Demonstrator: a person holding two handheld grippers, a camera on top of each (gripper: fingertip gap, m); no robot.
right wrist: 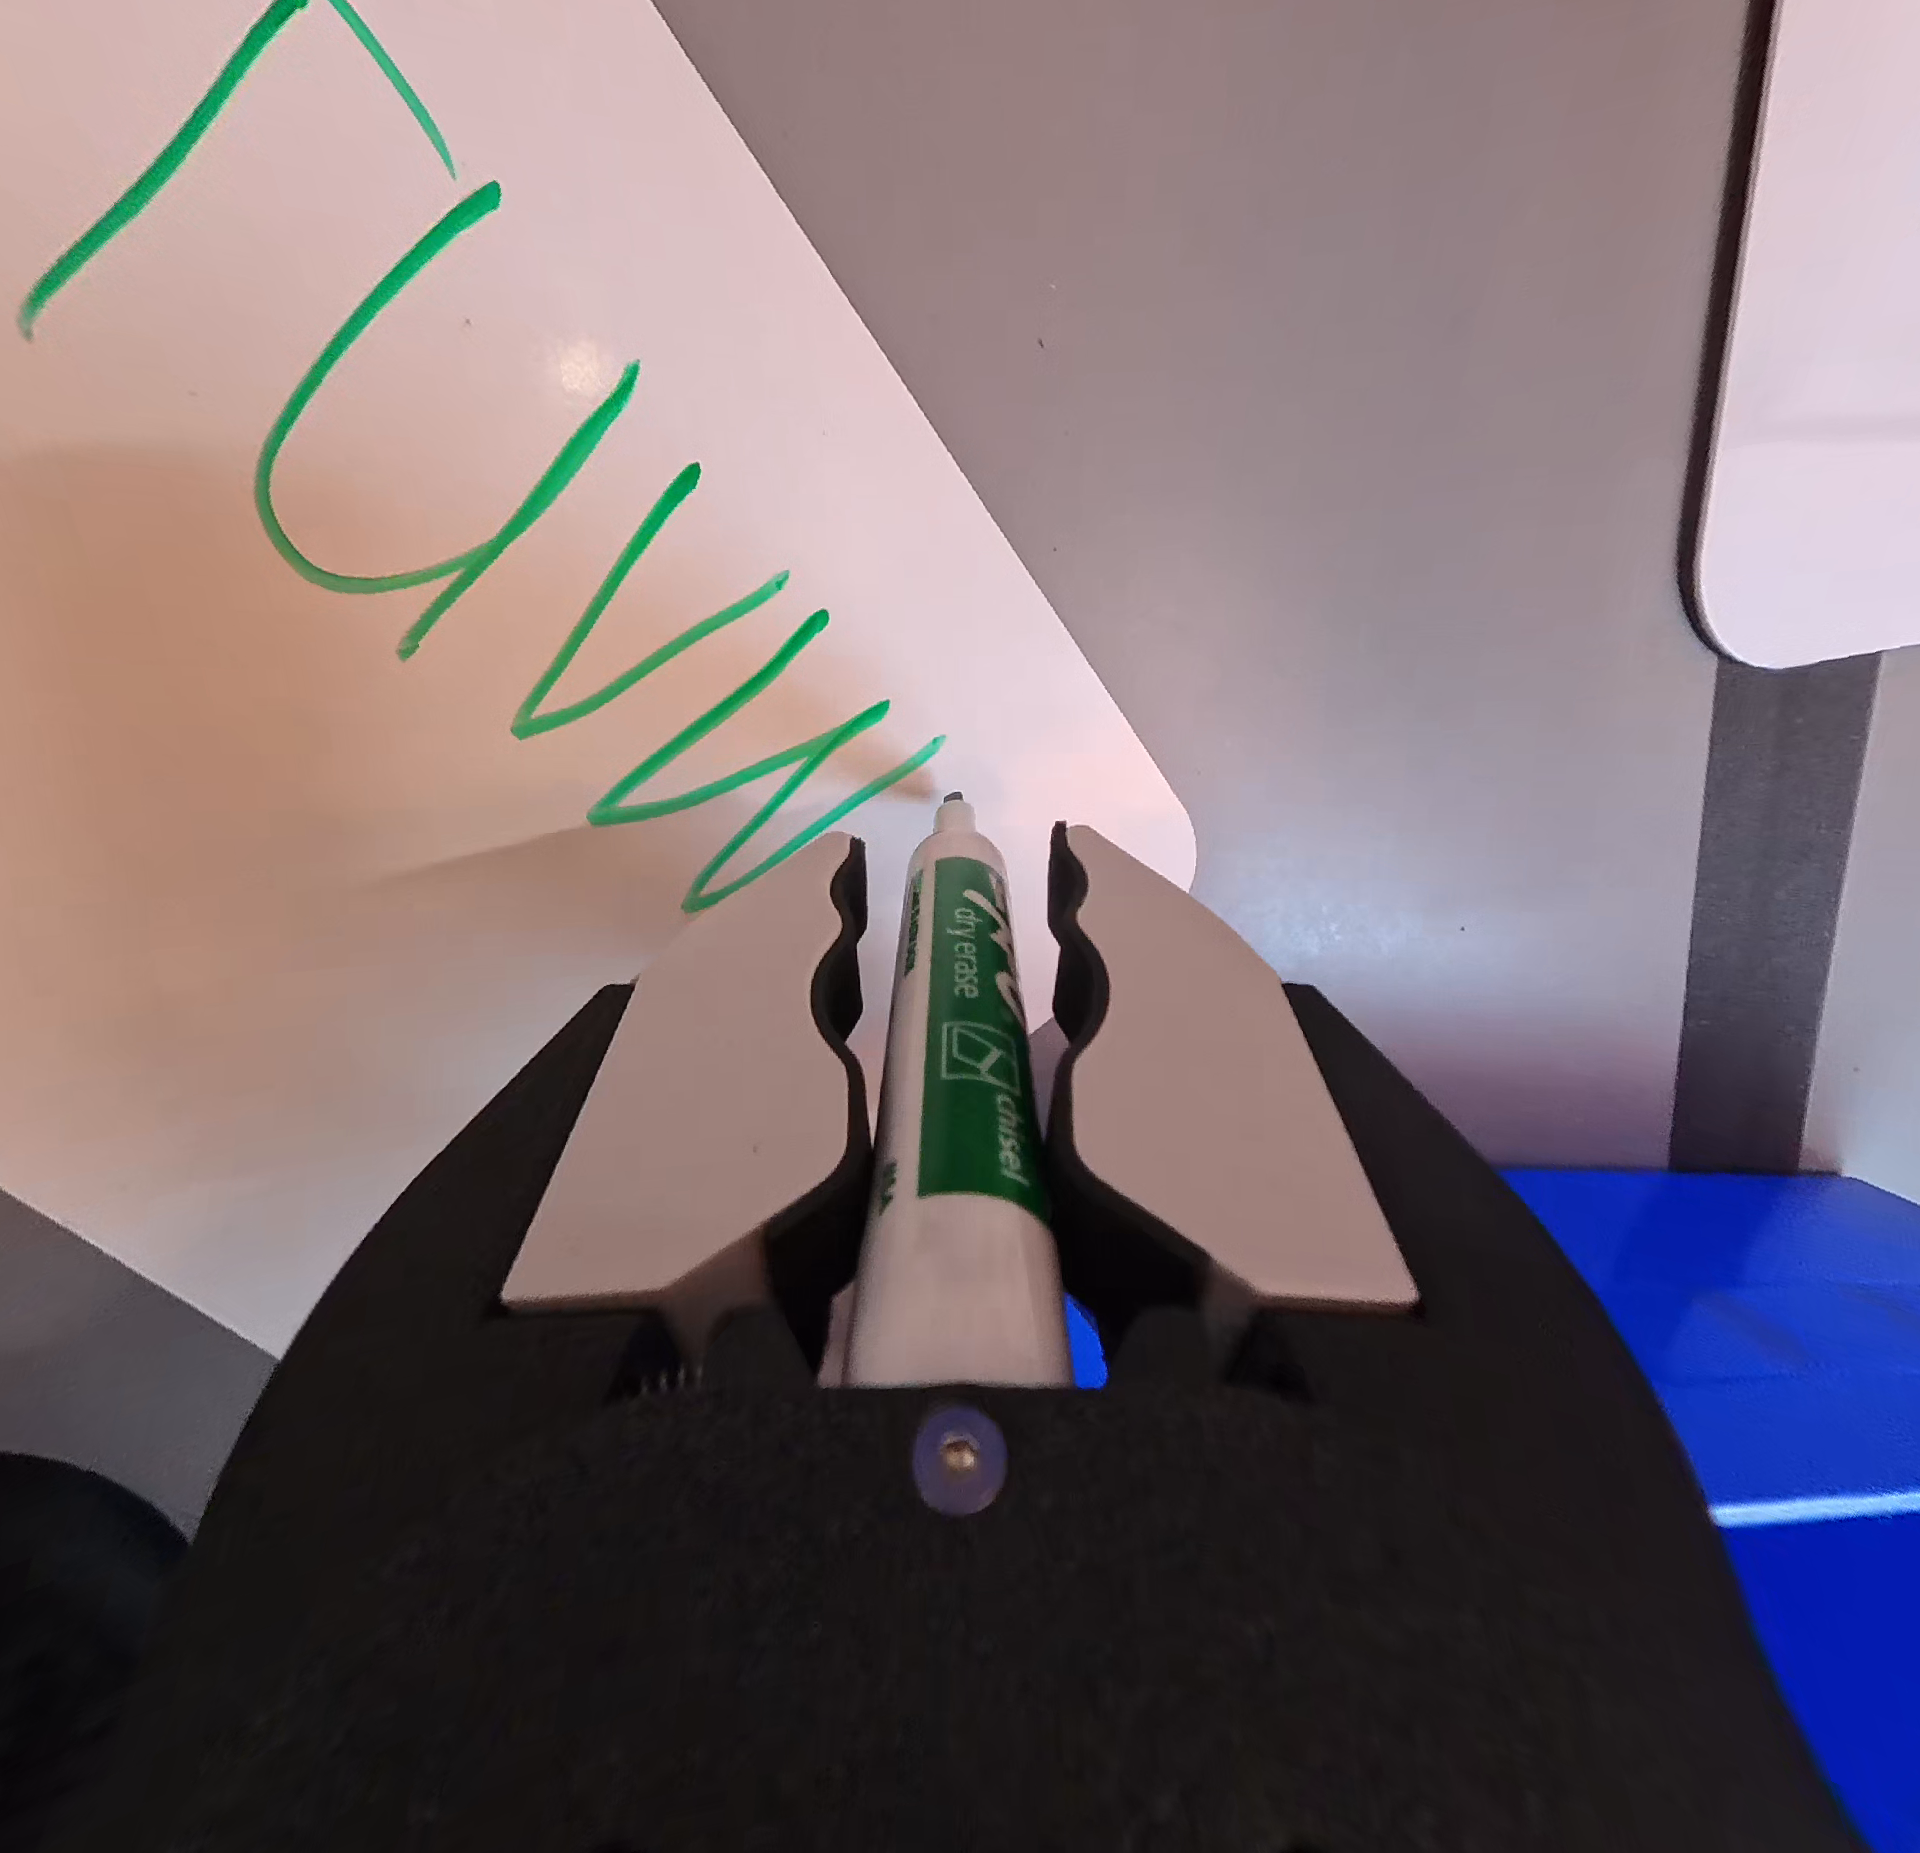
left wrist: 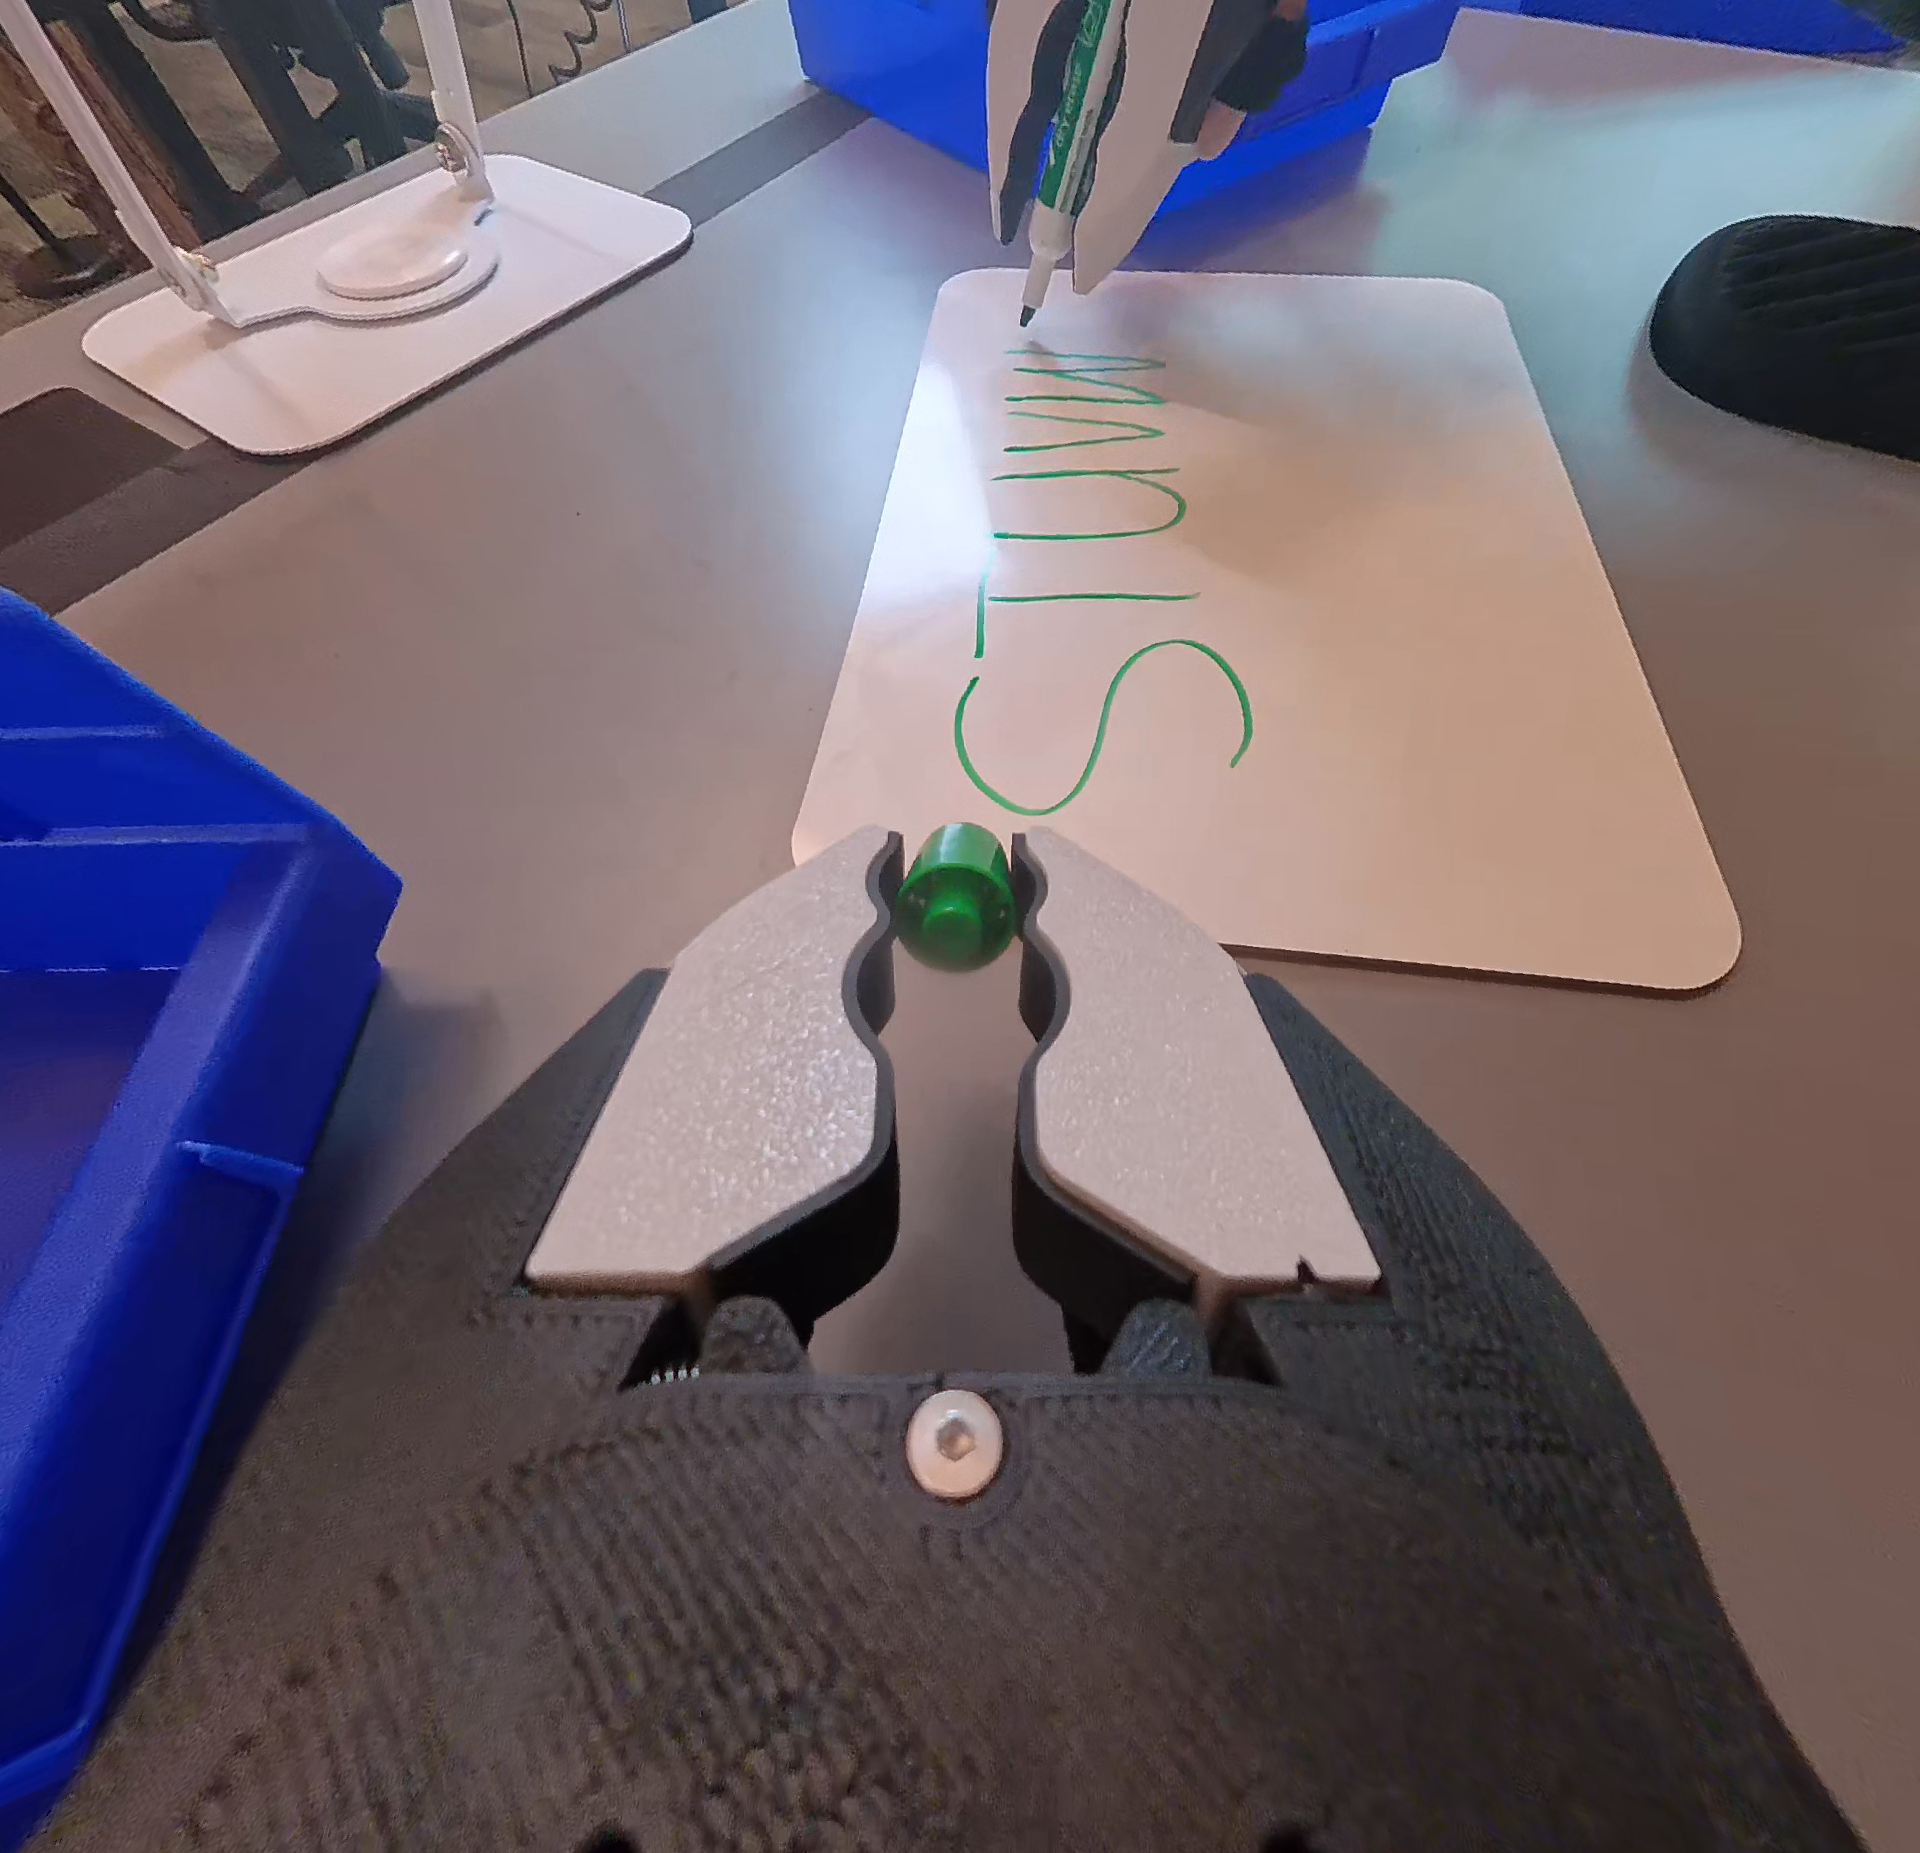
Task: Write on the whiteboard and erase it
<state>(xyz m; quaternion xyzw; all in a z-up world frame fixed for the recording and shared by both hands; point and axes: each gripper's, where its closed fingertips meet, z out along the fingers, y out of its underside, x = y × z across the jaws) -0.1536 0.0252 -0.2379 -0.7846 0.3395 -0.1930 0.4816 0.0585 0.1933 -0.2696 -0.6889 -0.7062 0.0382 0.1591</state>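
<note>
A white whiteboard (left wrist: 1403, 660) lies flat on the grey table, with a row of green letters (left wrist: 1101, 577) written along it. My left gripper (left wrist: 954, 858) is shut on the green marker cap (left wrist: 954, 899) and holds it at the board's near edge. My right gripper (right wrist: 954, 847) is shut on the green and white marker (right wrist: 961, 1097). The marker tip sits just past the last green stroke (right wrist: 810, 816), close to the board's corner (right wrist: 1143, 816). In the left wrist view the right gripper (left wrist: 1049, 265) holds the marker (left wrist: 1075, 110) tip-down at the board's far end.
A blue bin (left wrist: 156, 1024) stands at the near left and another blue bin (left wrist: 1299, 68) behind the board, also in the right wrist view (right wrist: 1714, 1388). A white stand base (left wrist: 395, 297) sits at the far left. A black ribbed object (left wrist: 1797, 338) lies at the right.
</note>
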